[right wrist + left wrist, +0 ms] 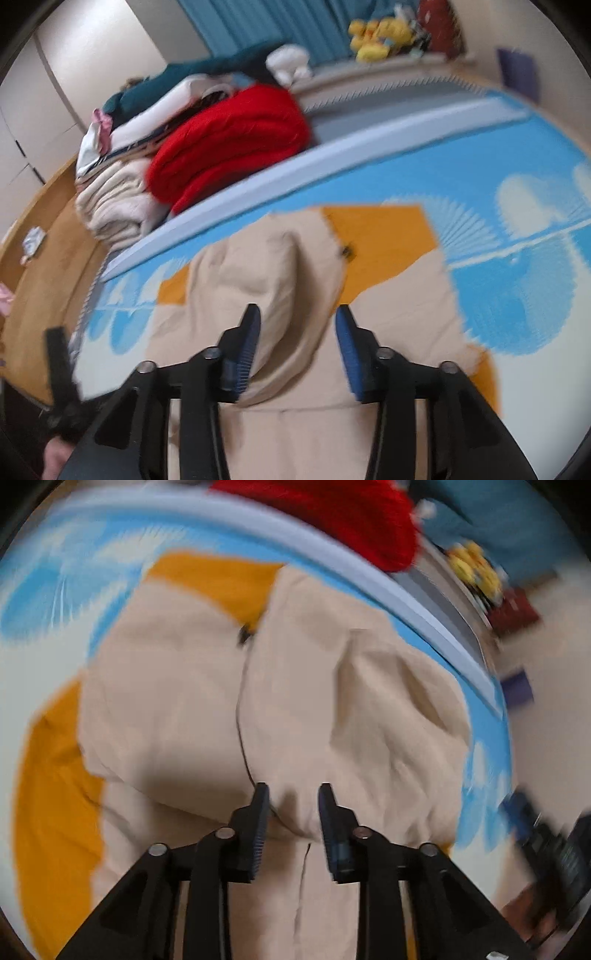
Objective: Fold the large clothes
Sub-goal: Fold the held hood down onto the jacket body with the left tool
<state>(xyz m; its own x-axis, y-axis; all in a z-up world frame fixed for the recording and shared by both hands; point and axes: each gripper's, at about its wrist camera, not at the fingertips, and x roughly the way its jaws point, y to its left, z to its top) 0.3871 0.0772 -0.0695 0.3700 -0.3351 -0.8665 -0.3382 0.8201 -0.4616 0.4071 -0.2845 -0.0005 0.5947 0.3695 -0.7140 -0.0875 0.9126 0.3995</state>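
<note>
Lying spread on the blue cloud-print bed sheet, the beige jacket with orange lining sits beneath the left gripper and right gripper, both with jaws parted and holding nothing, a red folded garment stacked beyond.

No legible text, labels, brands or numbers appear in either view. Motion blur obscures fine detail.

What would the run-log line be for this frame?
left hand-held gripper: open | right hand-held gripper: open | beige-and-mustard fabric jacket: lying on blue cloud-print sheet | frames blurred
</note>
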